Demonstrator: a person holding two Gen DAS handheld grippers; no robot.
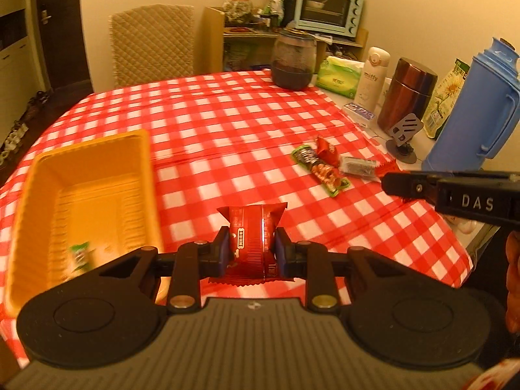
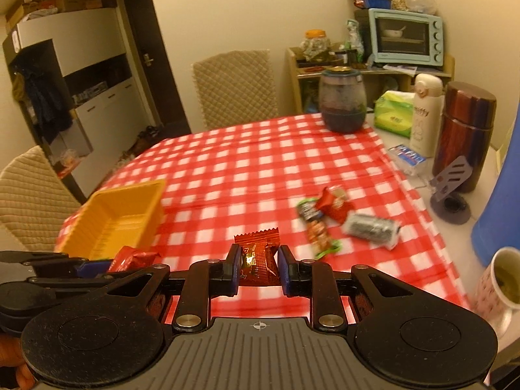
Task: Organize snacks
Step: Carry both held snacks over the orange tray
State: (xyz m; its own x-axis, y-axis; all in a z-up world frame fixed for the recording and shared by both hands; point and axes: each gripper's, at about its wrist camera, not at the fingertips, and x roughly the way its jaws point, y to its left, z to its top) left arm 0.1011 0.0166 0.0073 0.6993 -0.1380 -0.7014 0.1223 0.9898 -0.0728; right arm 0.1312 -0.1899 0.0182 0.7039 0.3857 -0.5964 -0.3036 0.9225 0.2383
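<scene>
Your left gripper [image 1: 250, 253] is clenched on a red snack packet [image 1: 252, 239], held upright between the blue pads, and your right gripper [image 2: 258, 268] is clamped on a smaller red-brown wrapped snack [image 2: 258, 261]; both grips look square, so keep the squeeze steady rather than tightening and crushing the wrappers. The yellow tray [image 1: 42, 175] sits just to the left of your left gripper and a little ahead, with one green packet [image 1: 79, 255] already lying in its near end. Carry the left packet over the rim first, lower it well inside before you let go, and aim for bare tray floor beside the green one. Bring the right gripper across only once the left is out of the way, since the two would likely crowd each other at the tray. Farther ahead and to the right, a loose cluster of snacks [image 1: 334, 165] lies on the checked desk [image 1: 227, 123], probably next to collect.
</scene>
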